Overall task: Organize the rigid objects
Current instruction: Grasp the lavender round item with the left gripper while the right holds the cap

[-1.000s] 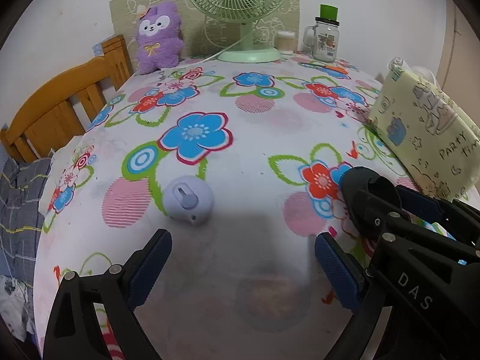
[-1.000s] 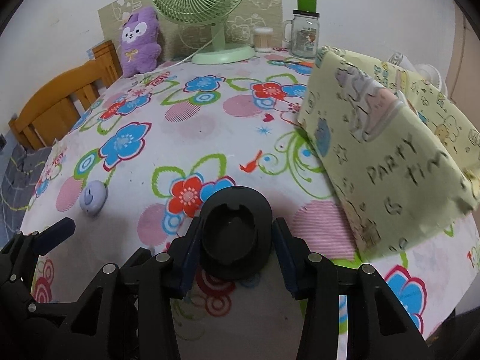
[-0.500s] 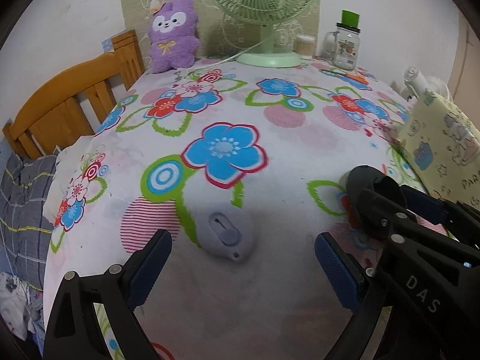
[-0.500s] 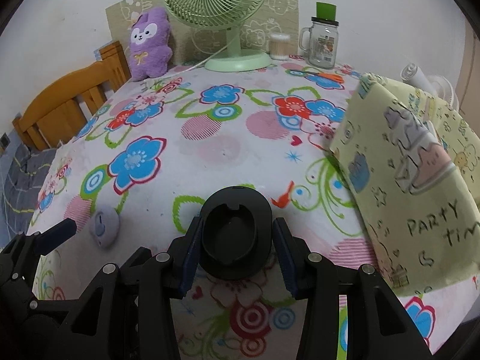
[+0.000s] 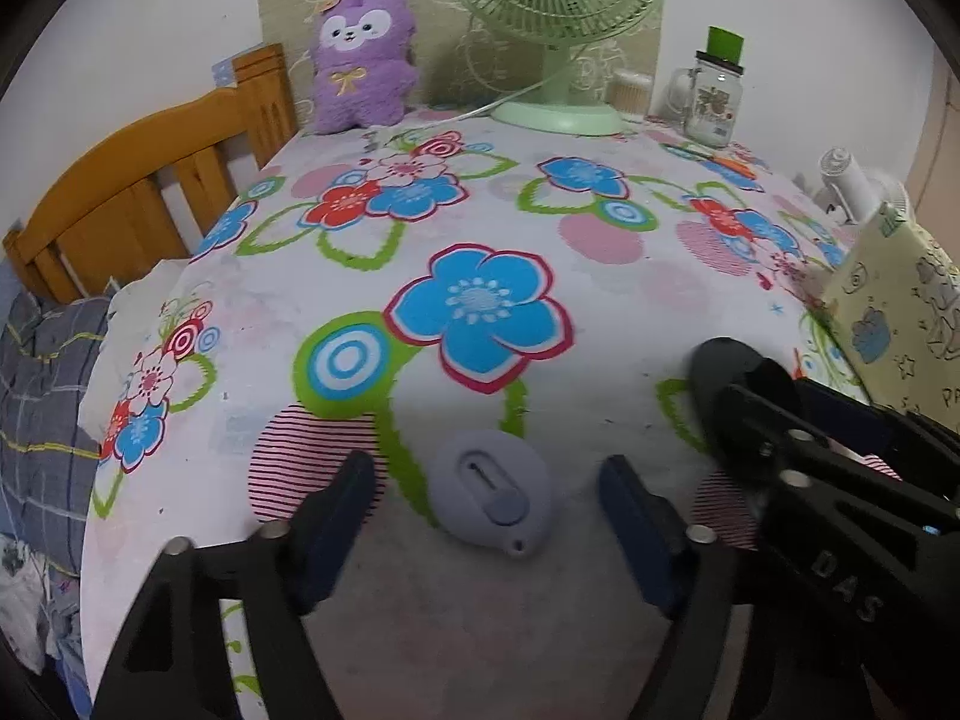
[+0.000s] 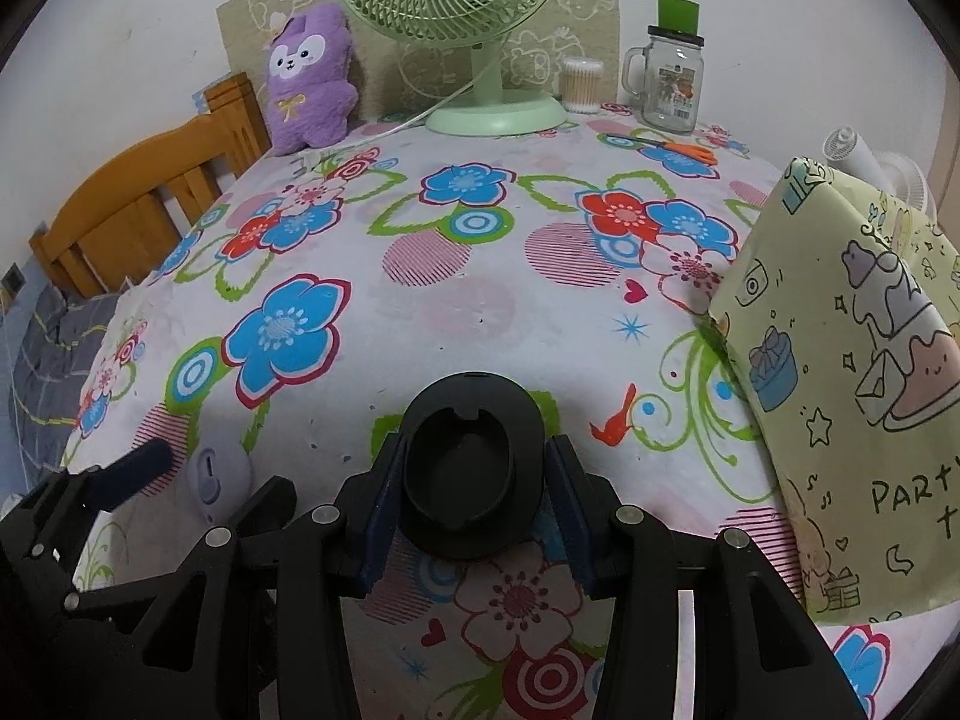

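Note:
A small round lavender object [image 5: 493,495] with a slider on top lies on the floral tablecloth [image 5: 480,228]. My left gripper [image 5: 489,498] is open, its blue-padded fingers on either side of the object, not touching it. The object also shows in the right wrist view [image 6: 213,477], by the left gripper's fingertip [image 6: 141,462]. My right gripper [image 6: 474,495] is shut on a black oval holder [image 6: 471,468], held just above the cloth; the holder also shows in the left wrist view [image 5: 729,372].
A yellow gift bag [image 6: 852,372] stands at the right. At the back are a green fan [image 6: 480,30], a purple plush [image 6: 309,78], a glass mug jar [image 6: 672,78], a cotton swab tub [image 6: 581,84] and orange scissors [image 6: 684,151]. A wooden chair [image 5: 150,180] is left.
My left gripper has moved over the lavender object, which now sits between its open fingers. The right gripper has shifted left, away from the gift bag, still holding the black holder.

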Demonstrator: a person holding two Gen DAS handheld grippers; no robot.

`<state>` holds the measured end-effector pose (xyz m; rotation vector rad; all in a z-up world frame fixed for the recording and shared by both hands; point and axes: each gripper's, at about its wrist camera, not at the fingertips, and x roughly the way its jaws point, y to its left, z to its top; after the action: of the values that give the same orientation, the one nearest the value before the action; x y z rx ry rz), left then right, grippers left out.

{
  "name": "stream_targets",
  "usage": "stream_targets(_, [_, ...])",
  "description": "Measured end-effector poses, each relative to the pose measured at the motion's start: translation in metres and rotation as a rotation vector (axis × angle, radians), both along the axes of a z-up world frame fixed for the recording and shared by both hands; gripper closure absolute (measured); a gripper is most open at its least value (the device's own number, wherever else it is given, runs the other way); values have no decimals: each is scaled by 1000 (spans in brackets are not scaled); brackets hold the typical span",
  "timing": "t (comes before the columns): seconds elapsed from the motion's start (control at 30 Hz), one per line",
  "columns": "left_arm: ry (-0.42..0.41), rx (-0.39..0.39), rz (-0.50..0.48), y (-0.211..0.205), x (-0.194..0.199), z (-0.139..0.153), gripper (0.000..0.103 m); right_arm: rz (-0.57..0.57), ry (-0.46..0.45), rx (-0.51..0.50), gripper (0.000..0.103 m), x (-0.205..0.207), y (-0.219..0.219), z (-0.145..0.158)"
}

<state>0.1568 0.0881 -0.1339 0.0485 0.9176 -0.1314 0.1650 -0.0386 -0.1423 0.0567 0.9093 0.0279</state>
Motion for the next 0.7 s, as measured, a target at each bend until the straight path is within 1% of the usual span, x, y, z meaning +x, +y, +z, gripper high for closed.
stream_targets(0.07, [-5, -5, -6, -1, -2, 1, 42, 2, 6, 2, 54, 1, 0, -1])
stream_targets(0.1, [-6, -7, -9, -2, -3, 2, 45, 4, 5, -3, 54, 0, 1, -1])
stream_targets(0.17, [-11, -12, -19, -4, -6, 3, 60, 10, 1, -9, 54, -1, 2, 0])
stream_targets(0.37, [-9, -5, -8, -8, -11, 5, 61, 11, 4, -3, 53, -8, 0, 2])
stream_targets(0.7, [-51, -4, -17, -22, -32, 21, 61, 6, -37, 0, 53, -29, -11, 19])
